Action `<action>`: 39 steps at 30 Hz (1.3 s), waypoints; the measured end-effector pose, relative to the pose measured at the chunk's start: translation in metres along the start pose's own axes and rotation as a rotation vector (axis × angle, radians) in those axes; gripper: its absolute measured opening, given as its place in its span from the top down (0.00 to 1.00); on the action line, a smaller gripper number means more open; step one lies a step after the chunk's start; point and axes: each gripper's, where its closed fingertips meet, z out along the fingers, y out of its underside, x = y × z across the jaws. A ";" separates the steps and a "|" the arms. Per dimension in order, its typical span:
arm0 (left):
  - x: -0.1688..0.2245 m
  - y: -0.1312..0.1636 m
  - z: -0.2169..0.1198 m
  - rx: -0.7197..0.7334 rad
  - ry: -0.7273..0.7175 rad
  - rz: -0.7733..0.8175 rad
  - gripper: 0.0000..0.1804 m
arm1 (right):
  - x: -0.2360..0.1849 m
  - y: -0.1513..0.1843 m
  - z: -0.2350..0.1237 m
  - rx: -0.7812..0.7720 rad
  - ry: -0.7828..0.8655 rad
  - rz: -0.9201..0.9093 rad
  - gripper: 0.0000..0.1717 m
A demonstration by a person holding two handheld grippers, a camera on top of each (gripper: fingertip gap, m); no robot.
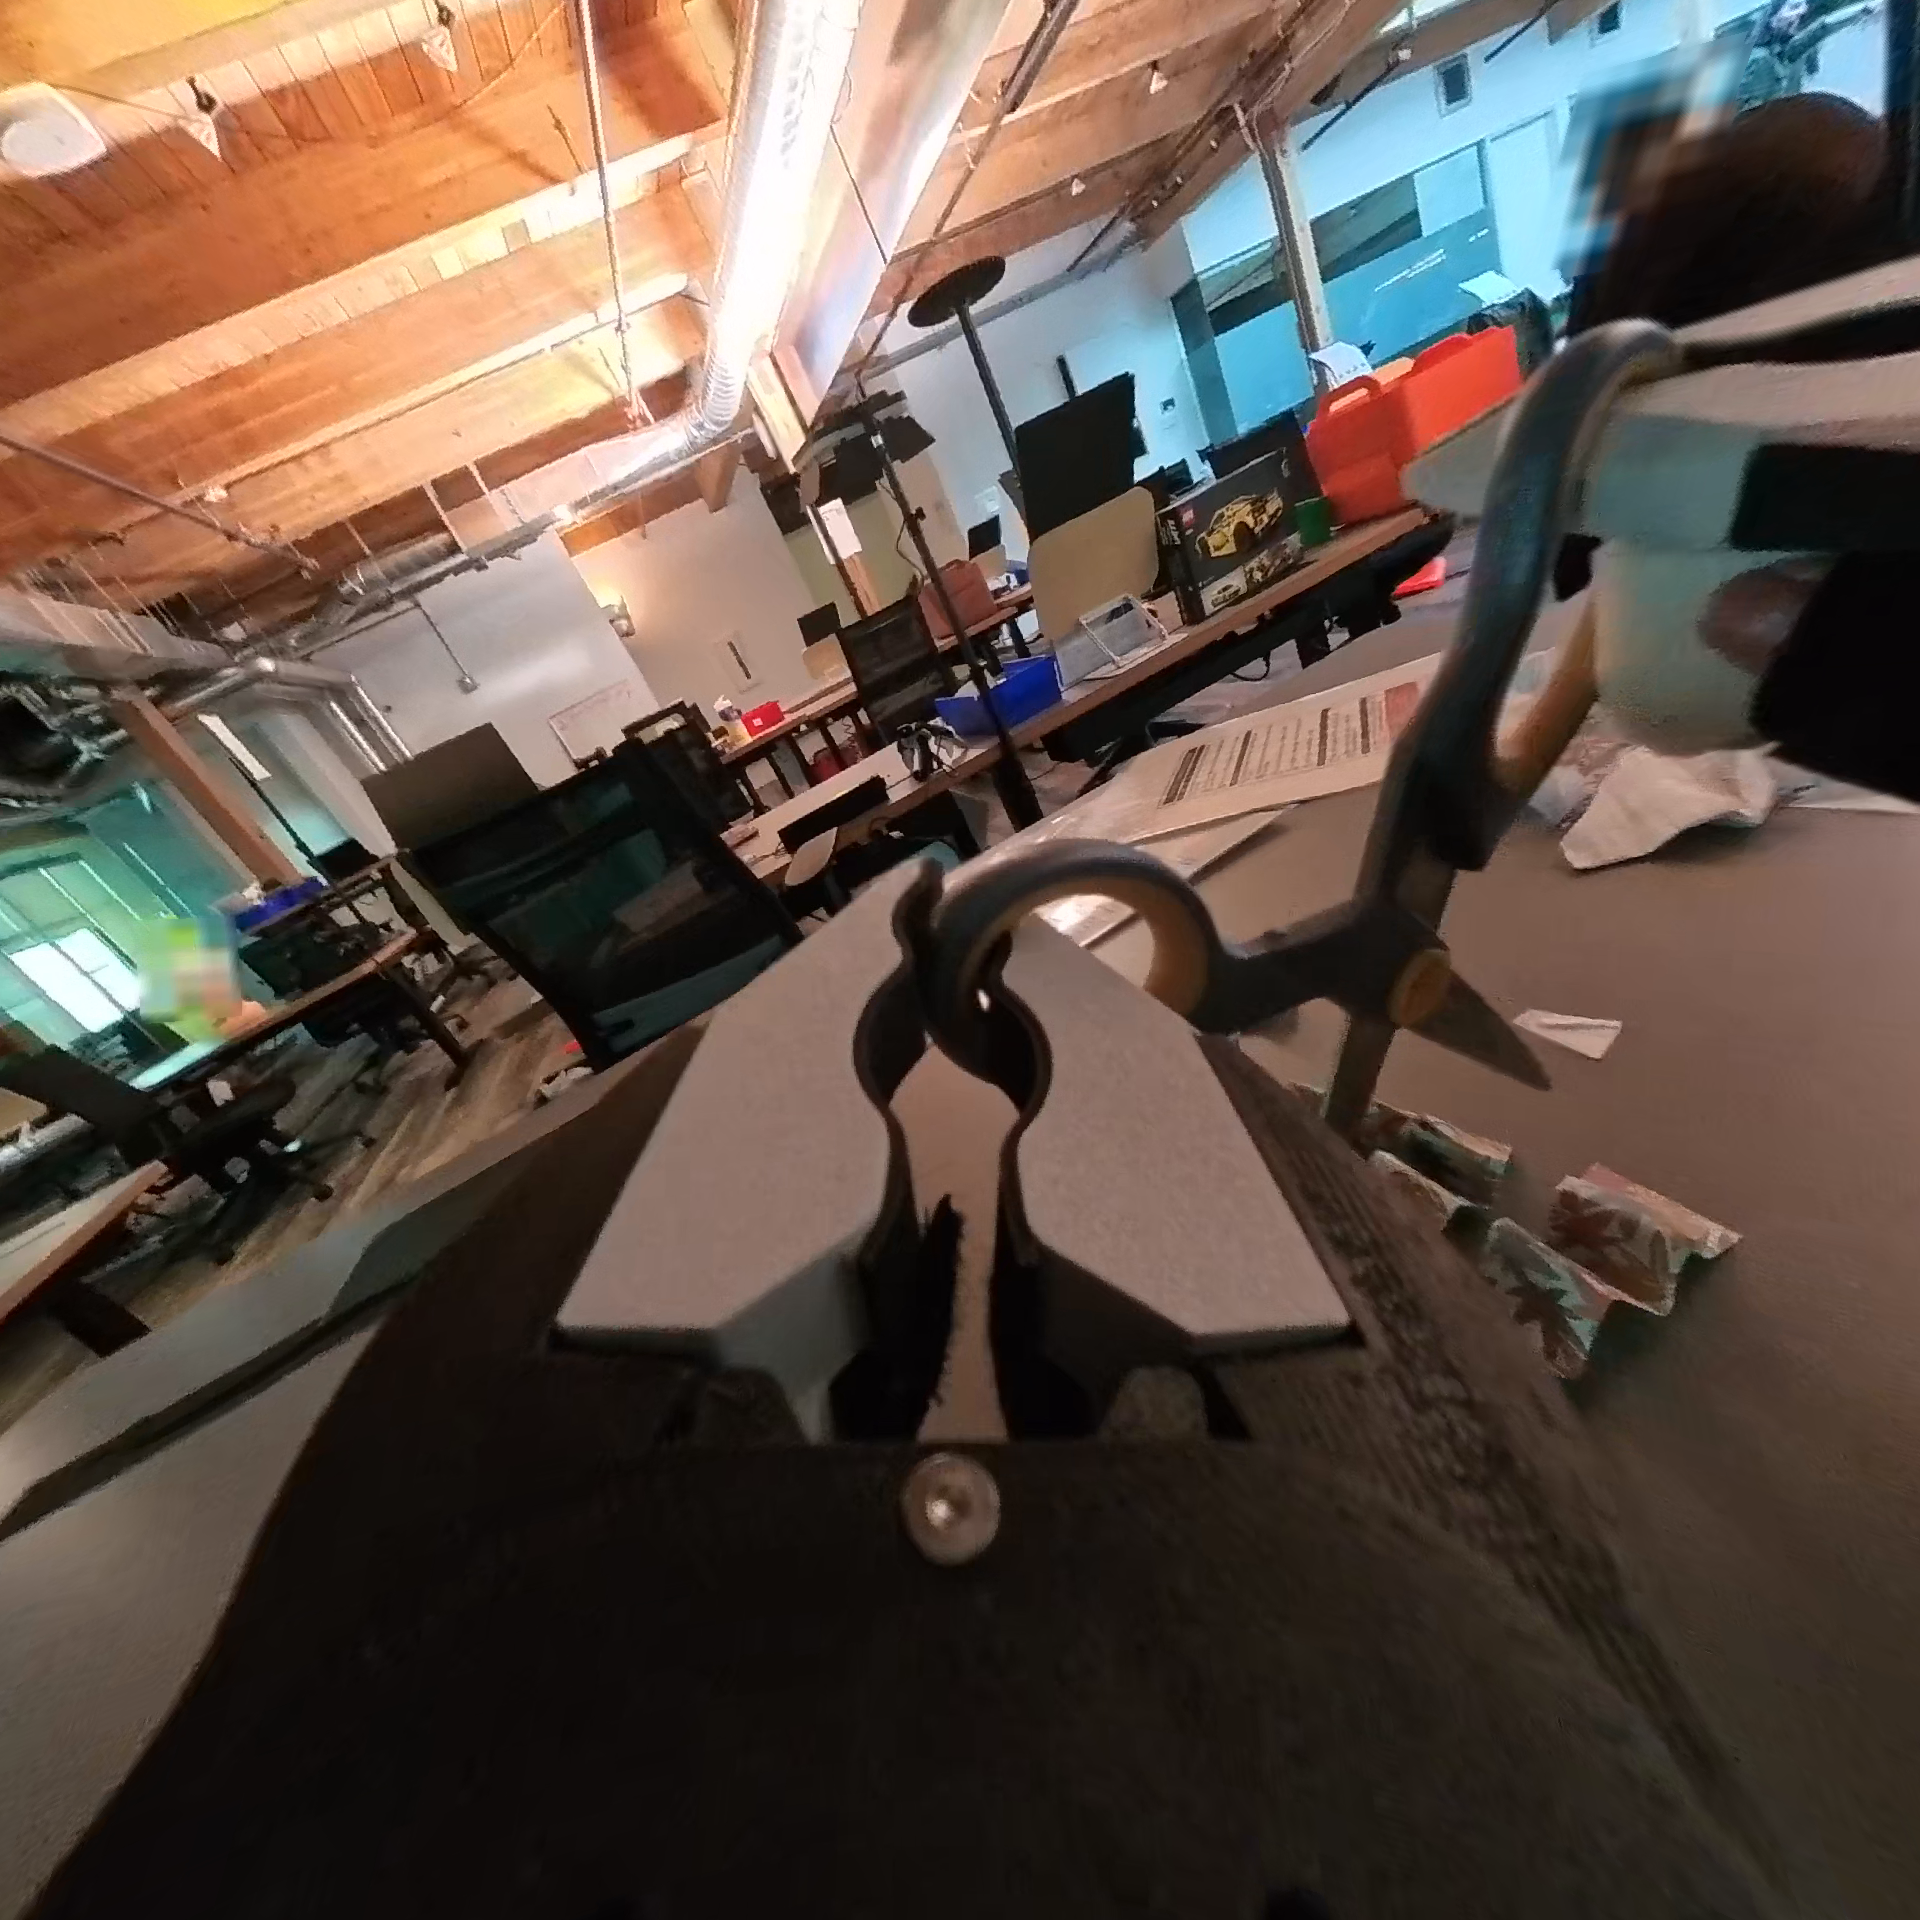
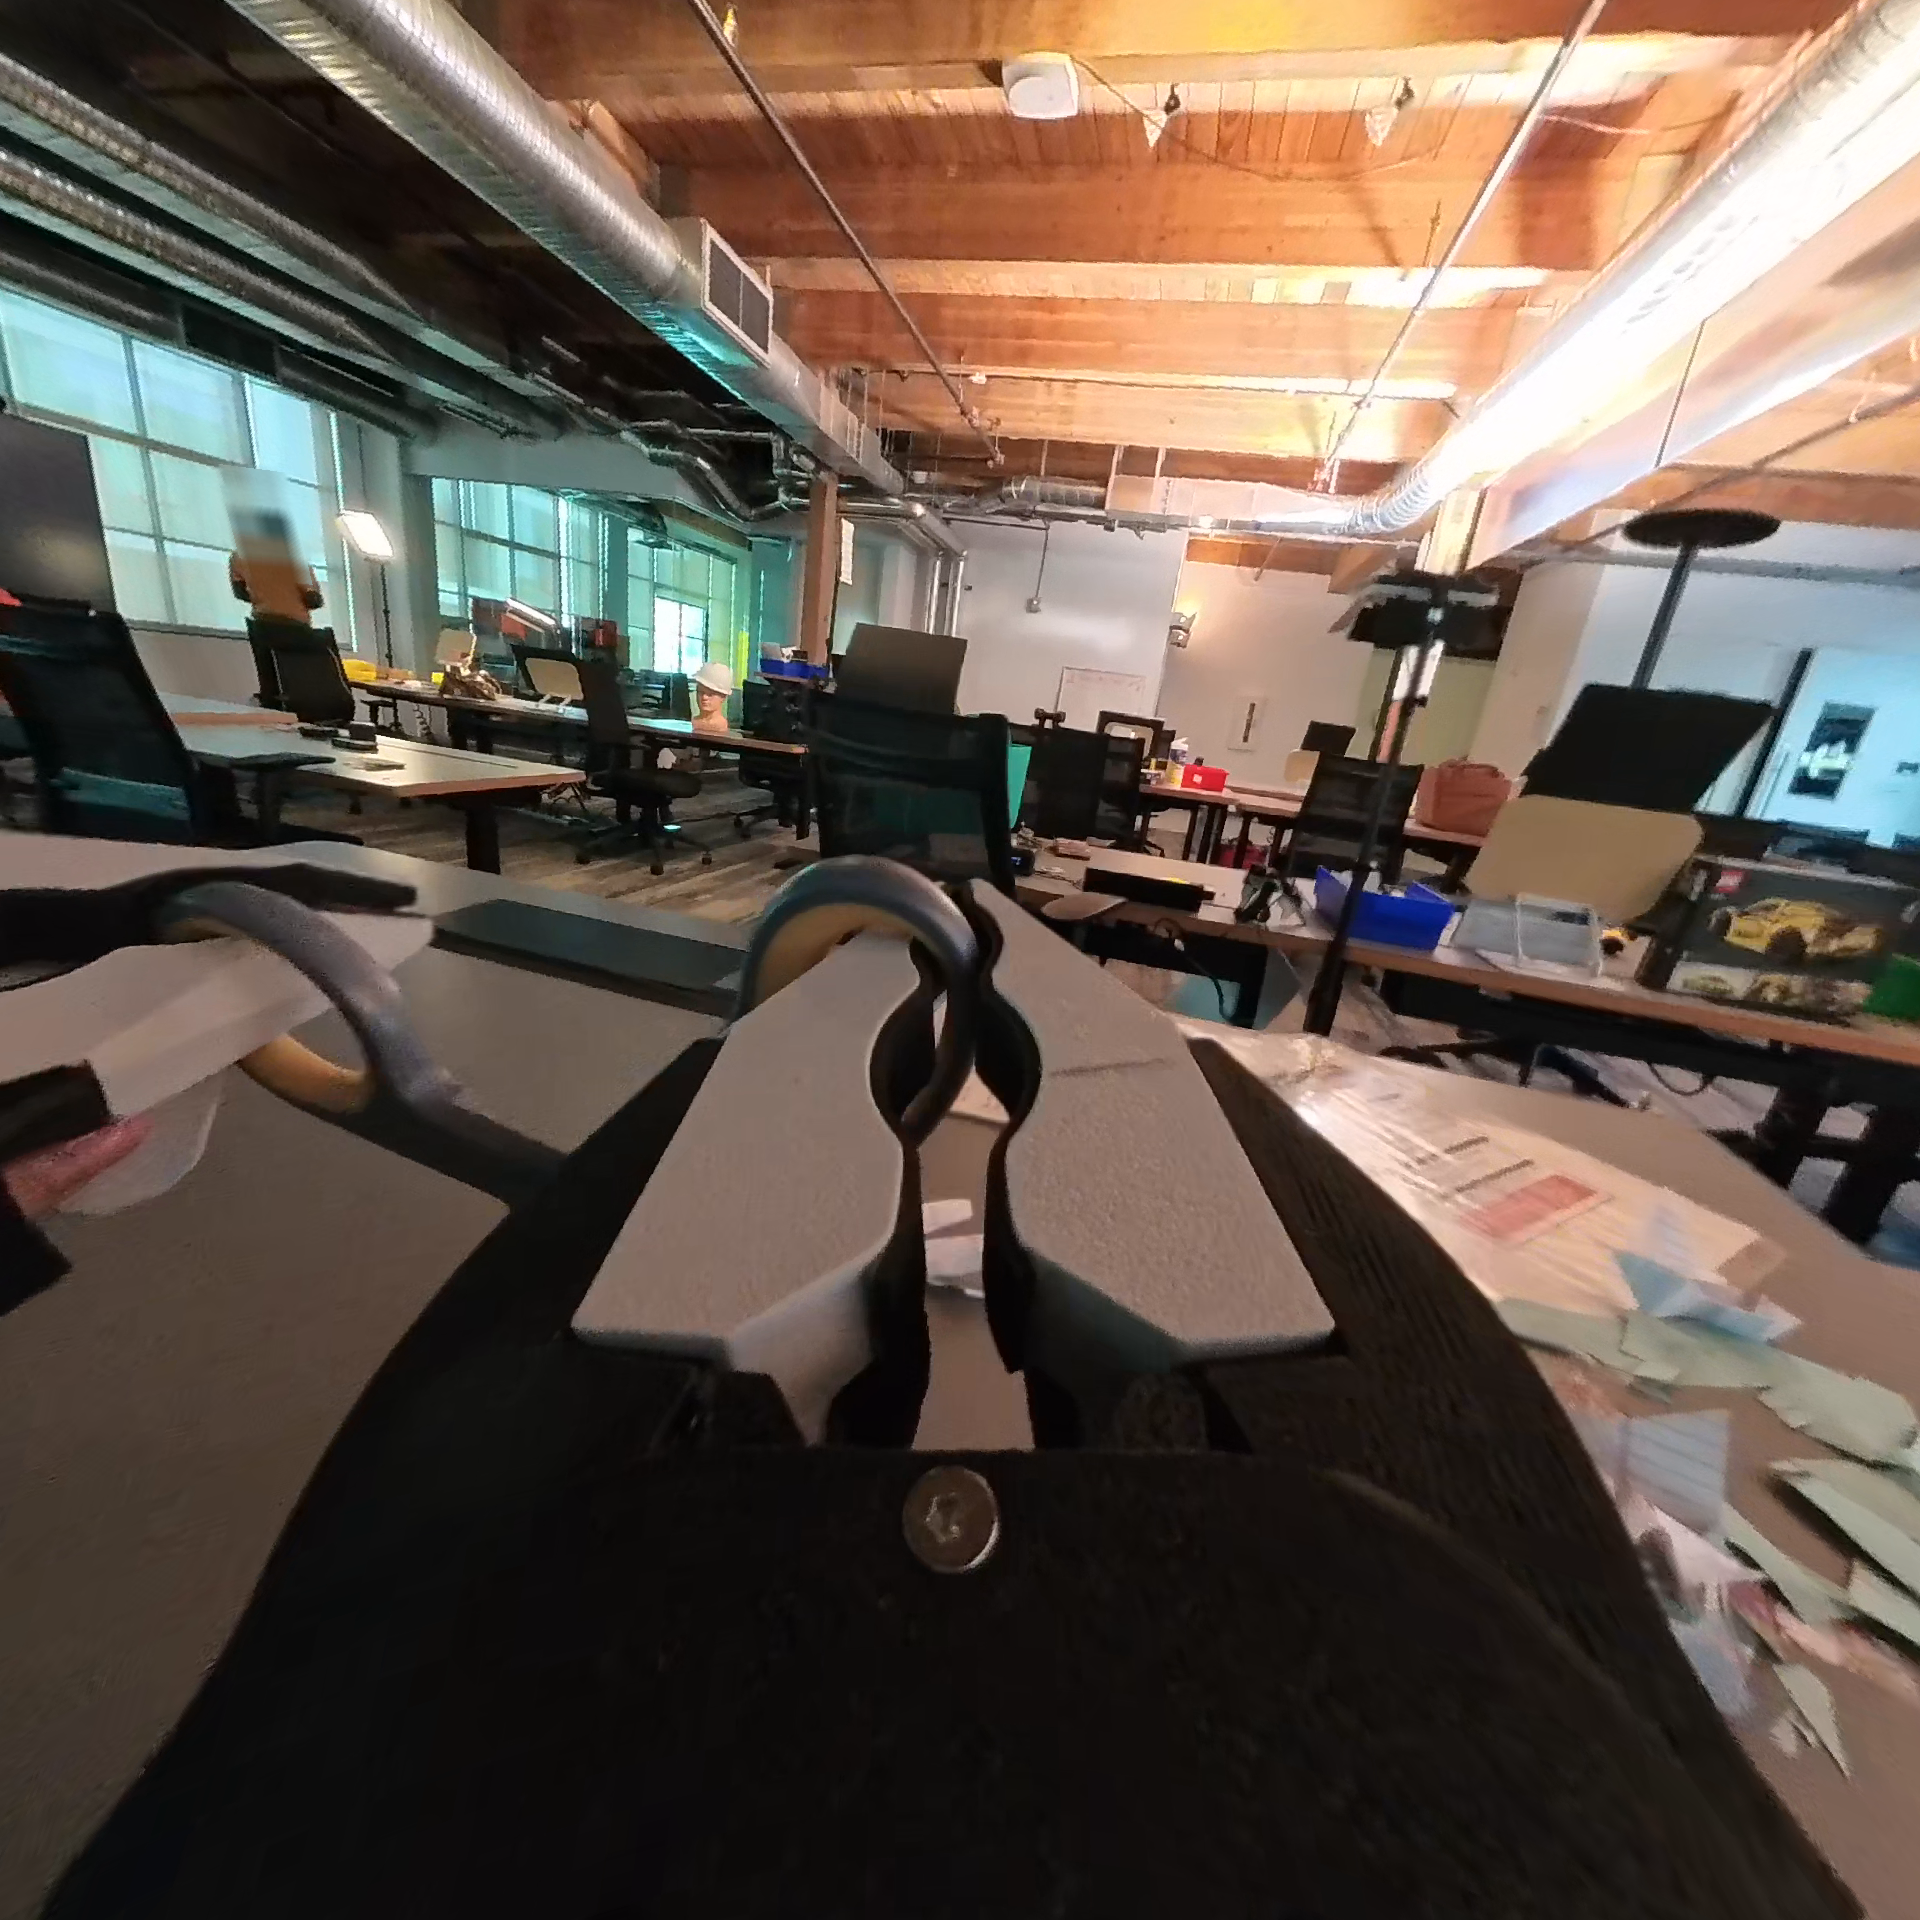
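A pair of dark grey scissors (image 1: 1340, 956) with tan-lined handle loops stands over the grey table (image 1: 1714, 1039), blades spread. My left gripper (image 1: 961, 966) is shut on the lower handle loop (image 1: 1091, 883). The upper loop (image 1: 1527, 540) is held by my right gripper (image 1: 1714, 447) at the top right of the left wrist view. In the right wrist view my right gripper (image 2: 951, 935) is shut on a handle loop (image 2: 862, 894), and the other loop (image 2: 322, 987) sits in the left gripper (image 2: 156, 935) at the left edge. One blade tip (image 1: 1361, 1070) points down at patterned paper pieces (image 1: 1434, 1153).
More patterned paper scraps (image 1: 1621, 1247) lie on the table by the blades. A printed sheet in plastic (image 1: 1299, 748) lies farther back. Pale cut scraps (image 2: 1766, 1403) lie at the right. Office chairs (image 2: 914, 779) and other desks stand beyond the table edge.
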 end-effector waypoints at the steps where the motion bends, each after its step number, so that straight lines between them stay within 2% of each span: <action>1: 0.001 -0.003 -0.001 0.012 -0.006 0.016 0.99 | -0.003 -0.003 -0.001 0.012 0.001 -0.024 1.00; 11: -0.002 -0.007 -0.001 0.032 -0.019 -0.028 0.99 | -0.012 -0.010 -0.002 0.052 -0.005 -0.011 1.00; 17: 0.004 -0.017 0.002 0.053 -0.054 0.031 0.98 | -0.030 -0.018 -0.001 0.090 -0.028 -0.075 1.00; 25: 0.003 -0.018 0.005 0.057 -0.062 0.000 0.98 | -0.028 -0.019 0.000 0.109 -0.038 -0.017 1.00; 32: -0.006 -0.029 0.000 0.090 -0.110 0.068 0.98 | -0.033 -0.029 0.002 0.143 -0.074 -0.062 1.00; 39: -0.002 -0.016 0.006 0.051 -0.091 0.064 0.99 | -0.029 -0.015 0.008 0.105 -0.072 -0.052 1.00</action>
